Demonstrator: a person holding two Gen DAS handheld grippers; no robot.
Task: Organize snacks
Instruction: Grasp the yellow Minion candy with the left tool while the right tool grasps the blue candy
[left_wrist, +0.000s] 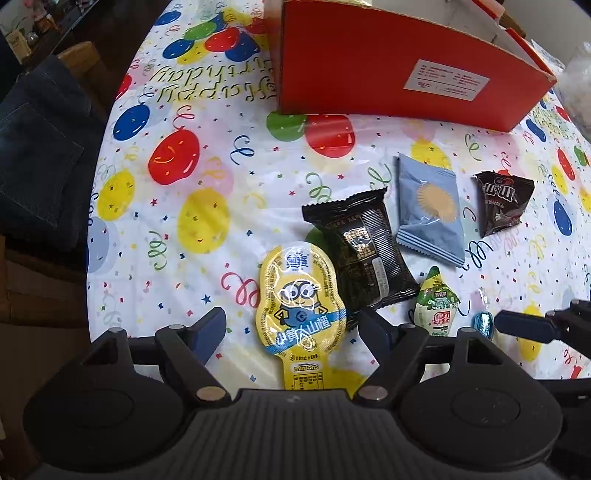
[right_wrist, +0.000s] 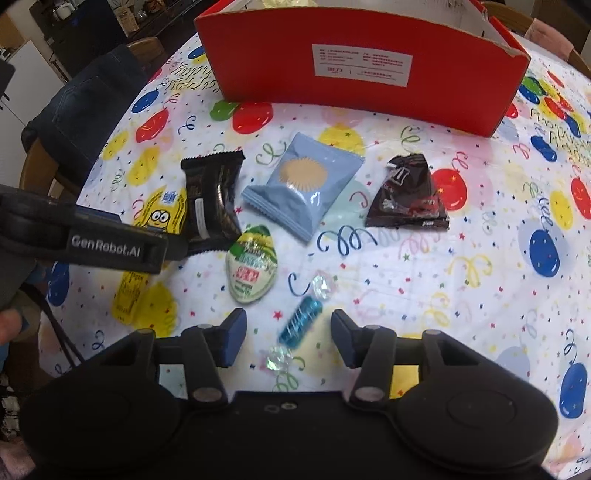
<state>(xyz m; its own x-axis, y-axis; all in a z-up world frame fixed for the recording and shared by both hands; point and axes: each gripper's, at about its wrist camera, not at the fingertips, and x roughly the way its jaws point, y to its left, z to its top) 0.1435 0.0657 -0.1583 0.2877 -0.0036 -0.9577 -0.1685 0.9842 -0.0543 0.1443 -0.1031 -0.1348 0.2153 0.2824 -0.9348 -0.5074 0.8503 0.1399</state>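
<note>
Blue twisted candy (right_wrist: 300, 322) between parted right hand-held gripper (right_wrist: 288, 334) fingers, untouched, left hand-held gripper (left_wrist: 291, 332) released astride yellow snack (left_wrist: 301, 308)

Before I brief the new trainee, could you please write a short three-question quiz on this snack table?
1. True or false: the blue twist-wrapped candy lies between the right gripper fingers, untouched.
2. Which snack lies between the left gripper fingers? A) yellow Minions pack B) brown M&M's bag C) light blue packet
3. Fill in: the red box stands ____ the snacks.

Key: 1 true; 2 A; 3 behind.
</note>
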